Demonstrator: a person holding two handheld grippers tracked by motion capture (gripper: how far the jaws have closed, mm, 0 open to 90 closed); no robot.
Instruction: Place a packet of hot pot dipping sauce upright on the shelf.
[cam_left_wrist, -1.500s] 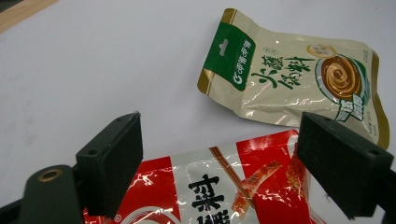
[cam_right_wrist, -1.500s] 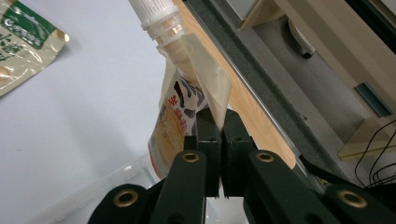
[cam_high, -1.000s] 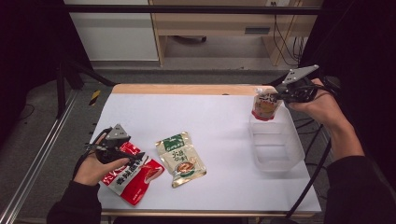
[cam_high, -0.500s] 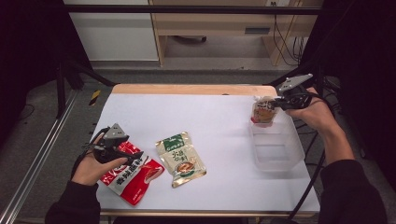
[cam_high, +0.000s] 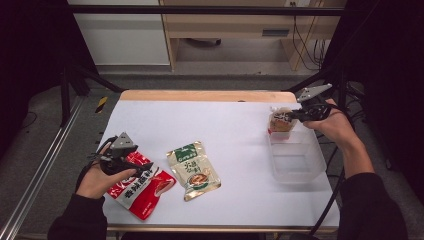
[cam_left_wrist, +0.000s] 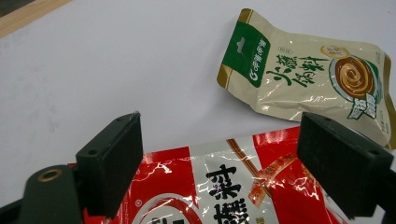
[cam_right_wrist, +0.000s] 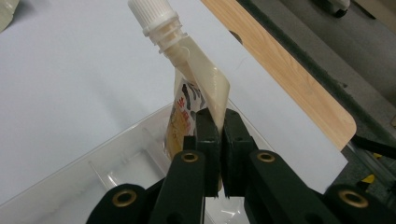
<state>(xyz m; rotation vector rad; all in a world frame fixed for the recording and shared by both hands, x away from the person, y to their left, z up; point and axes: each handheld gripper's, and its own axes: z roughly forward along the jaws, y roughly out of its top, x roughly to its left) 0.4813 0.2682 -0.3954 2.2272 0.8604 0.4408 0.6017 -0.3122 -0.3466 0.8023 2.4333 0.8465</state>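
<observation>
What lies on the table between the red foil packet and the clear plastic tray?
In the high view, a beige foil pouch with a green top lies between the red foil packet and the clear plastic tray.

Red pouch (cam_high: 142, 187) & beige pouch (cam_high: 194, 170): glossy crinkled foil. Spout pouch (cam_right_wrist: 196, 100): shiny plastic film, ribbed white plastic cap. Tray (cam_high: 296, 165): clear plastic. Table (cam_high: 220, 125): matt white, wood far edge.

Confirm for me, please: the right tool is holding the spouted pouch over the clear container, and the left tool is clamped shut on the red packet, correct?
Not quite. The left tool is open: in the left gripper view its jaws stand wide apart over the red packet, not clamped on it. The rest holds: the right tool grips the spouted pouch over the clear container.
</observation>
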